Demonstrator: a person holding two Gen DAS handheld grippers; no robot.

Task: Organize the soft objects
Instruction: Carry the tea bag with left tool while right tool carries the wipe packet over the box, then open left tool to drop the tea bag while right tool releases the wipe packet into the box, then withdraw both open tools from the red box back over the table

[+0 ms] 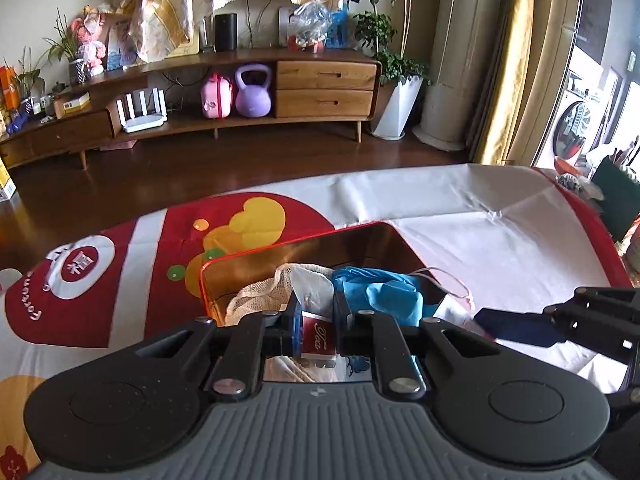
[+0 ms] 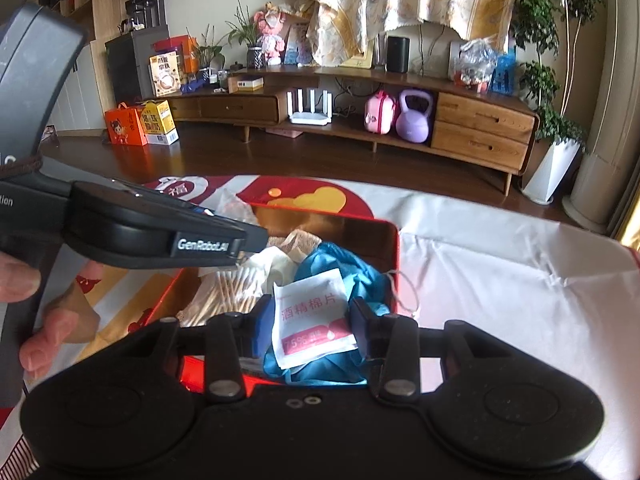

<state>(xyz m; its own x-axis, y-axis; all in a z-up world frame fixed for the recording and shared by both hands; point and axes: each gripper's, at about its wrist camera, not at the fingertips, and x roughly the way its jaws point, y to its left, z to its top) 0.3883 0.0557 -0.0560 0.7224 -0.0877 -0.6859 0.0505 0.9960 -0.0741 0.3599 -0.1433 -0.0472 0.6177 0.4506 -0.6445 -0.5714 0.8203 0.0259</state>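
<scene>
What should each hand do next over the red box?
Probably lower both and let go. The left tongs pinch a small red packet, and the right tongs hold a white wipe packet. Both hang over the open red box, above the blue cloth already inside.

Black hand-held gripper (image 2: pixel 308 322) with blue pads, silver screws, white "GenRobot.AI" marking.

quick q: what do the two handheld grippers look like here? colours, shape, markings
Both are matte black. The left gripper and right gripper each have two round discs, riveted linkage arms and blue finger pads. The left one's base is ribbed grey. Seen from the right wrist view, the left one has a grey handle and white "GenRobot.AI" lettering. No cables or sleeves visible.
</scene>
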